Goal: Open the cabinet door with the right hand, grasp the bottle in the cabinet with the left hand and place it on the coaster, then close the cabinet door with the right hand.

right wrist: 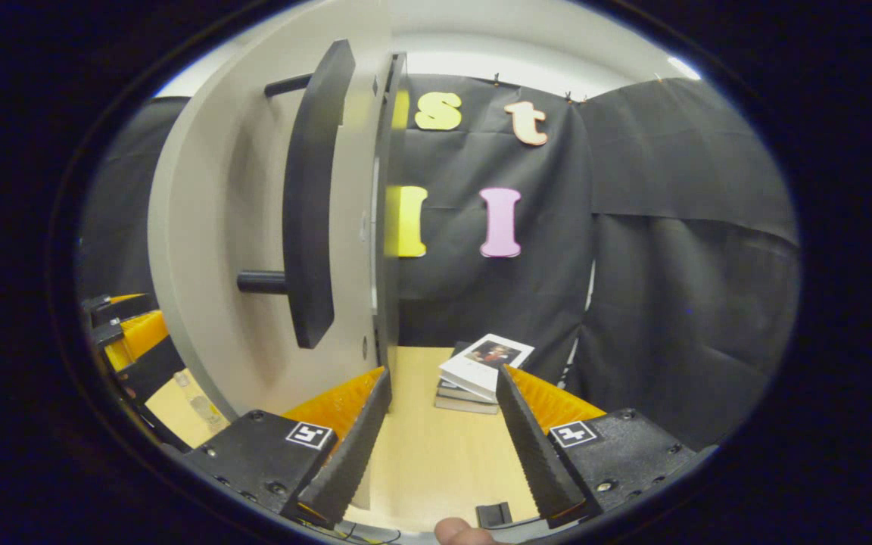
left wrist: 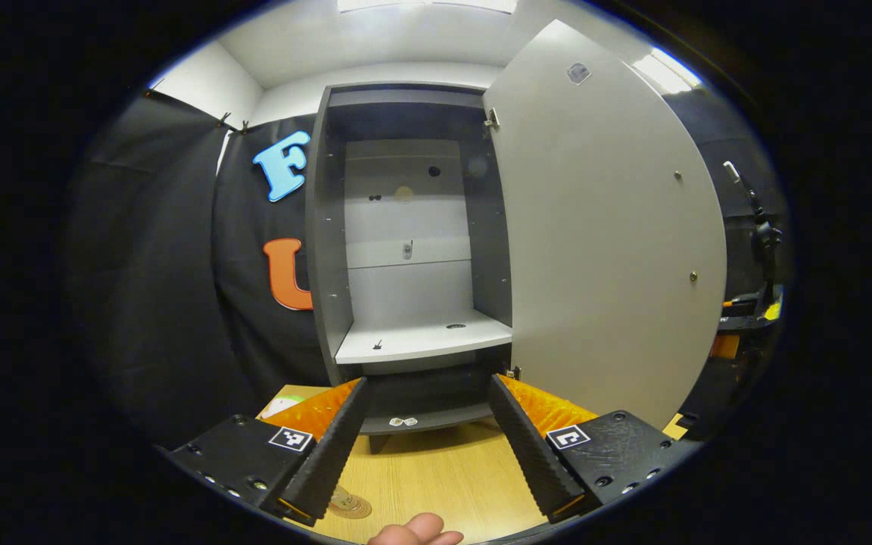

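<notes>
The grey cabinet (left wrist: 406,227) stands straight ahead in the left gripper view, its door (left wrist: 602,227) swung wide to the right. Its pale shelf (left wrist: 421,341) shows only small marks. My left gripper (left wrist: 428,446) is open above the wooden table, in front of the cabinet's base. A round brown coaster (left wrist: 350,505) peeks out beside the left finger. In the right gripper view the door's outer face (right wrist: 239,227) carries a long black handle (right wrist: 311,197). My right gripper (right wrist: 443,439) is open just past the door's free edge, holding nothing. A faint clear shape (right wrist: 195,400) lies low left; I cannot tell whether it is the bottle.
A stack of books (right wrist: 481,371) sits on the wooden table (right wrist: 428,446) ahead of the right gripper, by the black cloth wall. The other gripper (right wrist: 129,341) shows at the left edge there. A thumb tip (left wrist: 415,530) shows at the bottom.
</notes>
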`<state>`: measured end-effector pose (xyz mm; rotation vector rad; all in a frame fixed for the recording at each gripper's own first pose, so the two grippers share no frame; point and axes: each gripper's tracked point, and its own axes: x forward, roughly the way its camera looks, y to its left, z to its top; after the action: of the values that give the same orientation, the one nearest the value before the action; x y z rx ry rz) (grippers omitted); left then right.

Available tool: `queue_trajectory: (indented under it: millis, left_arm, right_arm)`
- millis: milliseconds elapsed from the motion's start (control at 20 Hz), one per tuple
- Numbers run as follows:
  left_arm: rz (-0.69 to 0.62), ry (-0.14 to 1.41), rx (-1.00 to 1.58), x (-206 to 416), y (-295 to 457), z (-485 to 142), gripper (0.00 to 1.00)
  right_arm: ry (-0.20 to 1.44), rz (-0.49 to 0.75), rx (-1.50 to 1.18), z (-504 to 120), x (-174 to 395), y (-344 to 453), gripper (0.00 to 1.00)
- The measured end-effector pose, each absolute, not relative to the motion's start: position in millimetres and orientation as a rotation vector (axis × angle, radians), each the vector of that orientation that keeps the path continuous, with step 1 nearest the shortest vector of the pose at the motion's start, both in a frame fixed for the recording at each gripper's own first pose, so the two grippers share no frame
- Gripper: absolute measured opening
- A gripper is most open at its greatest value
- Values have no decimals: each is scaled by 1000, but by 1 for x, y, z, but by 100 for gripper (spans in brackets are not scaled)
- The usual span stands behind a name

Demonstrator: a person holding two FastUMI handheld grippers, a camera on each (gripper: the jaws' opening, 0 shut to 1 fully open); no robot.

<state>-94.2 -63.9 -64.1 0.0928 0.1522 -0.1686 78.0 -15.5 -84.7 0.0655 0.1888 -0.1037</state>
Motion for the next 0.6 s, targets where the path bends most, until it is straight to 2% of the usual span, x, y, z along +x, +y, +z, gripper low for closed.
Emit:
queue_trajectory:
  millis: [100, 150, 350, 450, 500, 550, 600]
  left_arm:
    - [-209, 128, 92, -93, -49, -67, 100]
    - [-220, 135, 90, -91, -38, -72, 96]
    - [-233, 165, 89, -87, -3, -89, 96]
    - [-221, 164, 93, -83, 10, -93, 96]
    - [-204, 171, 95, -81, 17, -95, 100]
    - [-188, 172, 89, -80, 22, -95, 96]
    - [-175, 169, 81, -79, 26, -94, 96]
  right_arm:
    - [187, -154, 94, -85, 74, -10, 89]
    - [195, -179, 112, -87, 72, -6, 89]
    - [216, -238, 123, -85, 64, 17, 89]
    - [185, -237, 89, -77, 66, 34, 89]
    - [185, -219, 83, -78, 69, 48, 89]
    - [183, -186, 87, -80, 71, 62, 93]
    - [161, -157, 89, -75, 74, 76, 90]
